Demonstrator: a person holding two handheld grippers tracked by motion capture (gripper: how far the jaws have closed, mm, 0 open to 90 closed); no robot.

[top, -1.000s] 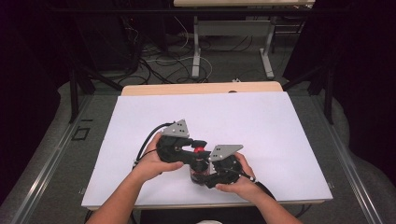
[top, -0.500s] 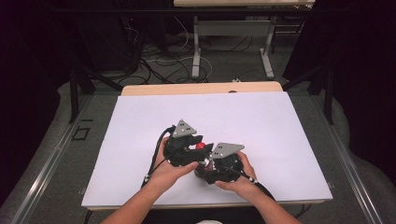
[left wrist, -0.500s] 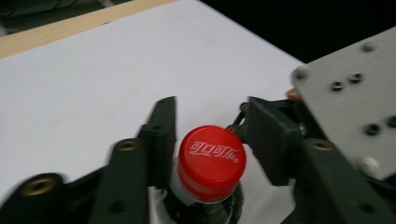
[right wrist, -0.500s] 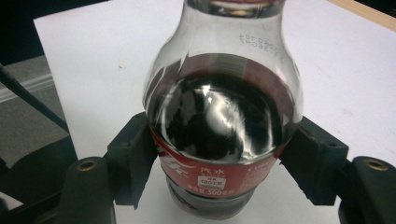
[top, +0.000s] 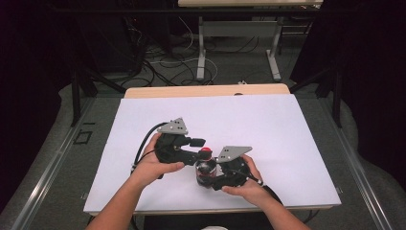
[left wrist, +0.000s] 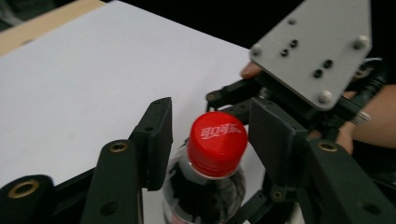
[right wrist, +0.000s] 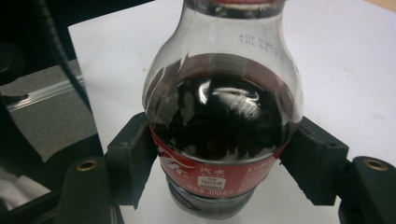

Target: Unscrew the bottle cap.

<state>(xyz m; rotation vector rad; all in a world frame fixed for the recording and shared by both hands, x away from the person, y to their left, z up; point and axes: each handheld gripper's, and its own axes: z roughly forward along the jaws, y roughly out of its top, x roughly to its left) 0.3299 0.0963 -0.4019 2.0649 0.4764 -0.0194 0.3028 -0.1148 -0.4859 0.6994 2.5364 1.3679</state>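
Small clear plastic cola bottle (top: 206, 171) with dark liquid stands upright on the white sheet-covered counter (top: 268, 124), near its front edge; long axis vertical, red ribbed screw cap (left wrist: 217, 142) pointing up. Body is glossy and bulbous at the shoulder, with a red paper label (right wrist: 210, 170) around the waist. Right gripper (right wrist: 219, 163), matte black and level, is clenched on the bottle at label height, its fingers (right wrist: 133, 156) pressing both sides. Left gripper (left wrist: 210, 140) sits at the cap with its fingers (left wrist: 156, 140) flanking it; these have just been closing, with a narrow gap visible on either side, so released. Grey three-cornered metal plates top both tools.
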